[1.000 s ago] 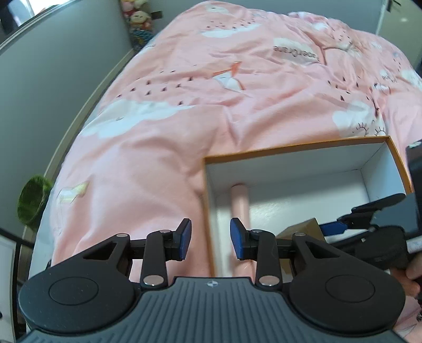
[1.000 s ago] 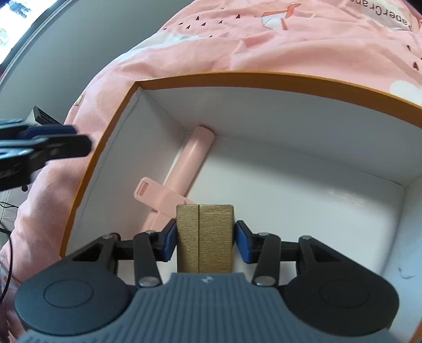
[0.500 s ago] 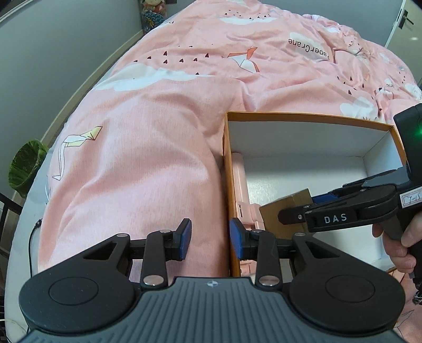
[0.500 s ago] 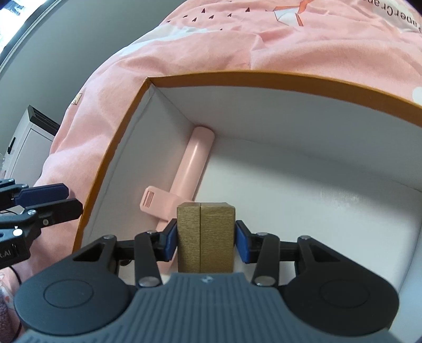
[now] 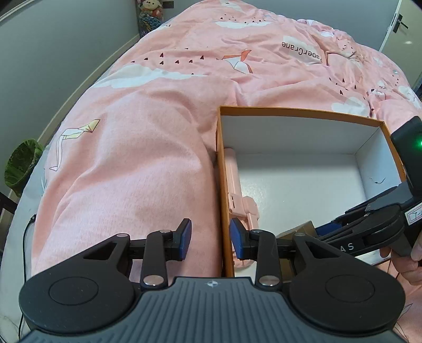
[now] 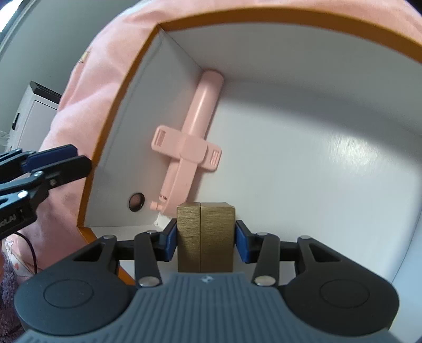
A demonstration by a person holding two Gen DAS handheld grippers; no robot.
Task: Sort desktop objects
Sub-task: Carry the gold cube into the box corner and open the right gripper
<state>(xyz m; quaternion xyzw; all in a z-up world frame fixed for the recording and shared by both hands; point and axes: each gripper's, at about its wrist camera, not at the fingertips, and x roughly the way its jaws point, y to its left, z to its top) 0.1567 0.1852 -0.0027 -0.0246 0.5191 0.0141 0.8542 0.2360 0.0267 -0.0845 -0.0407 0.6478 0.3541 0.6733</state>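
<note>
Gold block [image 6: 205, 234], a small ribbed brass-coloured box with a seam down its middle, sits clamped between the blue pads [image 6: 170, 241] of the right hand-held gripper [image 6: 205, 241], low inside the open cardboard box [image 6: 303, 21]. That box has an orange rim and white inner walls and rests on a bed under a pink quilt [image 5: 147, 147] printed with clouds and paper cranes. Most of the white floor to the right of the block and beyond it lies bare. Along the left wall lies a pink selfie stick [image 6: 195, 137], its long axis running away from the camera beside that wall, rounded handle end at the far corner, its crosswise clamp about midway. A small dark round piece [image 6: 136, 201] sits close to the left wall near the stick's near end. The block stands upright in the grip, seam running vertically in the right wrist view.

The left hand-held gripper [image 5: 211, 236] hangs with its pads apart, empty, straddling the box's left wall: one pad over the quilt, the other over the box interior.
</note>
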